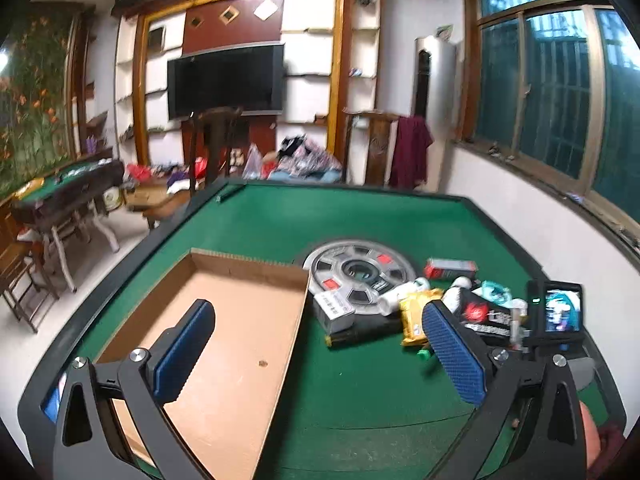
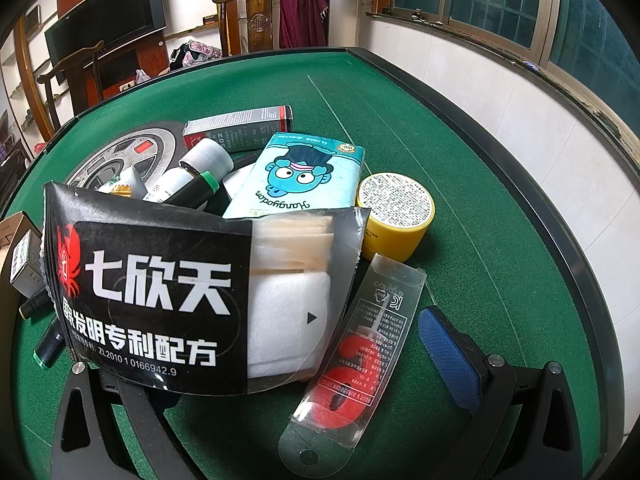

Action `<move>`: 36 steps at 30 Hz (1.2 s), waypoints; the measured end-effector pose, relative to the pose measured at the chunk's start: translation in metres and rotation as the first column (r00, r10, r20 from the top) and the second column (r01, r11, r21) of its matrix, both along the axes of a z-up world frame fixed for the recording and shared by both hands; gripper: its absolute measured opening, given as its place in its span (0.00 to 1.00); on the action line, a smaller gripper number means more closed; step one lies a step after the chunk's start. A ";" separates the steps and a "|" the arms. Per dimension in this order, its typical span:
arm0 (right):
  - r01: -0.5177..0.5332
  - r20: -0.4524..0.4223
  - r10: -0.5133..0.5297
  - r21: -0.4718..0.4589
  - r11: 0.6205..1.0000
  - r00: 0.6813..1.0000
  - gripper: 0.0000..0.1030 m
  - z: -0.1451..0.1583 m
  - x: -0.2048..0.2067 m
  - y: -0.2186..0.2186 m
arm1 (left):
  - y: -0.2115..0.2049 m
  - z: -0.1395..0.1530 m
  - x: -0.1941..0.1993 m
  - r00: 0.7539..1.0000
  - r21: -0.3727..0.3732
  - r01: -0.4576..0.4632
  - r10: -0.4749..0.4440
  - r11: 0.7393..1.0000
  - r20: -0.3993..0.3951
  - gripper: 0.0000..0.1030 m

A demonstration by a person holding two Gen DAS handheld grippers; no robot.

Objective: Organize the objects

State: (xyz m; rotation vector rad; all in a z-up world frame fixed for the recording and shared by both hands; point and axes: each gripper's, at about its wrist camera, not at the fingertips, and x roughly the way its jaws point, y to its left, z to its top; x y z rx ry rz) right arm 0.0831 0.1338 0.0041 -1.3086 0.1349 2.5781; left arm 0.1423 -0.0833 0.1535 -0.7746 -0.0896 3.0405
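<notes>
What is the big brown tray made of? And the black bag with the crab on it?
The tray looks like plain cardboard: matt brown, with wavy ridges showing along its cut top edge. The bag seems to be glossy plastic film: it shines, crinkles, and has a see-through window showing white pads inside.

The black packet (image 2: 152, 296) carried large white characters "七欣天", a red crab sign at its left, a lower line ending in "发明专利配方", and small print "ZL2010 1 0166942.9". The turquoise tissue pack (image 2: 300, 176), seen upside down, showed the word "Hangyodon" and a gold seal with "100". The grey and red box (image 2: 240, 124) near the far side of the heap had "502" on its side. The clear blister pack (image 2: 360, 344) showed a word like "caudalie", not fully readable. Other print was too small to read.
</notes>
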 end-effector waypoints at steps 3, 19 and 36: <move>-0.015 0.022 0.016 -0.008 1.000 1.000 1.00 0.000 -0.002 0.001 | 0.003 0.000 0.002 0.999 -0.001 0.043 -0.043 0.999 0.024 1.00; -0.206 -0.114 0.211 0.055 0.977 0.971 0.99 0.076 0.048 0.009 | 0.022 -0.029 0.014 0.996 -0.041 0.087 -0.086 0.995 0.029 1.00; -0.306 -0.034 0.326 -0.448 0.840 0.945 1.00 0.028 -0.010 0.000 | -0.008 -0.042 0.013 0.993 0.072 0.106 -0.110 0.992 0.050 1.00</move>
